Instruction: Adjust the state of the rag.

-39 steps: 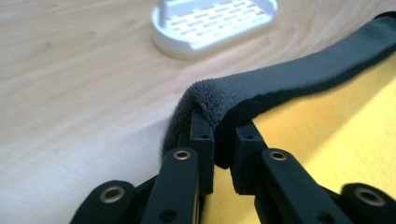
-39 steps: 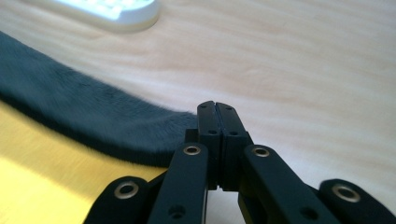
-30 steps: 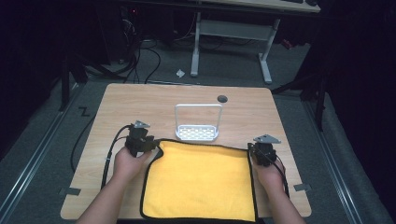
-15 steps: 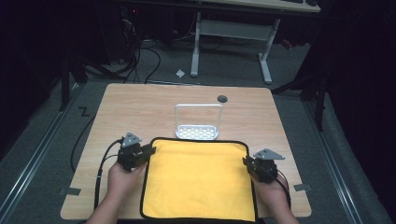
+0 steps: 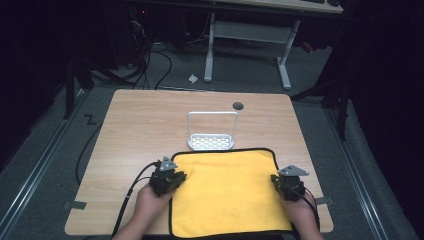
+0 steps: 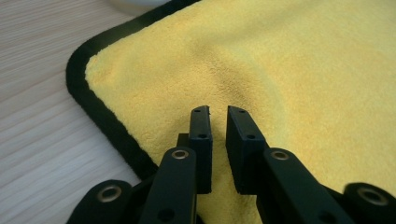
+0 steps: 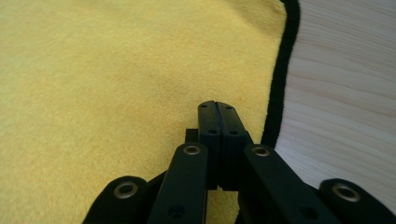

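- your cloth (image 5: 227, 192) is bright yellow with a black border running round the edge
- both grippers, left (image 5: 172, 179) and right (image 5: 284, 183), are black, each with a grey plate on top
- table (image 5: 145, 125) is pale wood grain
- little rack (image 5: 211, 132) behind the cloth is silvery white with a dotted base

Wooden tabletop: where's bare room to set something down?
Free: the wooden tabletop left of and behind the white perforated rack, and its right strip beside the yellow black-edged cloth. Crowded: near half, with cloth, left gripper and right gripper.
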`<action>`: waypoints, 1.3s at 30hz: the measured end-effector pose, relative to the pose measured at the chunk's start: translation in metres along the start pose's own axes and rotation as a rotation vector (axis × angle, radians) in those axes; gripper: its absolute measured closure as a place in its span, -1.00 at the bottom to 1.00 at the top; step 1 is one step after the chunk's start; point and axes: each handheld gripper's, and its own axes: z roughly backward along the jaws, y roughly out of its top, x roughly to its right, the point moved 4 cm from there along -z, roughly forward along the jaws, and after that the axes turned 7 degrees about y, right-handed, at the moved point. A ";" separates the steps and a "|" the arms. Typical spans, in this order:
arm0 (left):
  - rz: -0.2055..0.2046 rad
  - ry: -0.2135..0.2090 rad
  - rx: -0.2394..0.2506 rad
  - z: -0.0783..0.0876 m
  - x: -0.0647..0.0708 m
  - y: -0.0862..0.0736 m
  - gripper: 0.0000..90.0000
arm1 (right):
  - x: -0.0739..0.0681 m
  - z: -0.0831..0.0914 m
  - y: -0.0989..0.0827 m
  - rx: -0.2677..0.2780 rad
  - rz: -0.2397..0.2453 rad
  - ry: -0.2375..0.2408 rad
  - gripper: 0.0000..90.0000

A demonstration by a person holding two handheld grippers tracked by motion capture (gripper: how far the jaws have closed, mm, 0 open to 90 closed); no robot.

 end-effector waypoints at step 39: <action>0.191 0.074 0.047 -0.026 -0.050 0.022 0.91 | -0.220 -0.008 0.037 0.084 0.308 0.417 0.36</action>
